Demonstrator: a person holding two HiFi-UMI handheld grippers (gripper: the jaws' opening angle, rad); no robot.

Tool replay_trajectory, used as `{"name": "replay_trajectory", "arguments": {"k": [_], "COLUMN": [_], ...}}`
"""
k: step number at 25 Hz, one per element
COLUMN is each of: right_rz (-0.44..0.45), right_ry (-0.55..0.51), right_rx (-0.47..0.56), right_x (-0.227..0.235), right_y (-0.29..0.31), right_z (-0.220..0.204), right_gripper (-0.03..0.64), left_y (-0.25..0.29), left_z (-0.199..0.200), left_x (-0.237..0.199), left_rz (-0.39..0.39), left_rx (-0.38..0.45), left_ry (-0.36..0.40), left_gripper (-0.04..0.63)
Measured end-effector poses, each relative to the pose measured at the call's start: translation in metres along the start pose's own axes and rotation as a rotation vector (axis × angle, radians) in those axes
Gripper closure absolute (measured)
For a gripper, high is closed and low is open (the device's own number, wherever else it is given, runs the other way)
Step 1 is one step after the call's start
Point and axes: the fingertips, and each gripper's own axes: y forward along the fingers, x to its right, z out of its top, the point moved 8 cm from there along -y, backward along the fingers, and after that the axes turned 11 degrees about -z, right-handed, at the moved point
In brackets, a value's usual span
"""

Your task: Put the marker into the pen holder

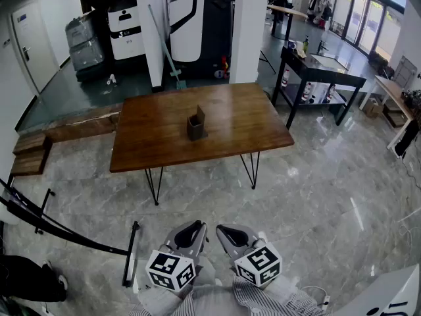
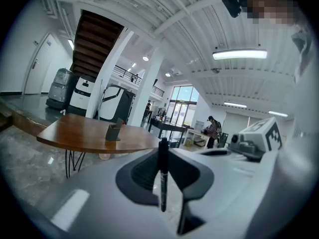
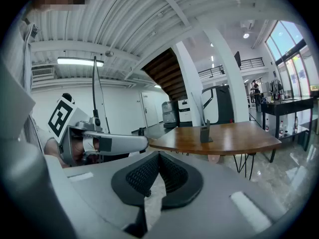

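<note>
One marker (image 2: pixel 162 176) in left claw (image 2: pixel 163 151)

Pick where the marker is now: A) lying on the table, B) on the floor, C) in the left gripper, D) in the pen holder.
C: the marker is pinched upright in the left gripper; the pen holder stands apart on the table.

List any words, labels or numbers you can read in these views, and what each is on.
Nothing is legible.
White machine behind the table: its dark label is too small to read.
Marker: any print on the barrel is blurred.
Cubes: square patterns only, no words.
</note>
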Motion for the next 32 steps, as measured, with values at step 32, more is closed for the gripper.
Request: {"name": "replay_trajectory", "arguments": {"k": [32], "right_rz": [-0.114], "right_ry": [0.090], "right_rx": [-0.027], "right_x": [0.170], "right_y": [0.320], "right_z": [0.118], "right_gripper": [0.617], "left_y": [0.220], "left_z": [0.133], "left_x": [-0.304], "left_rz": [-0.090], "left_rx": [-0.048], "left_ry": [-0.076], "left_gripper": [0.543]}}
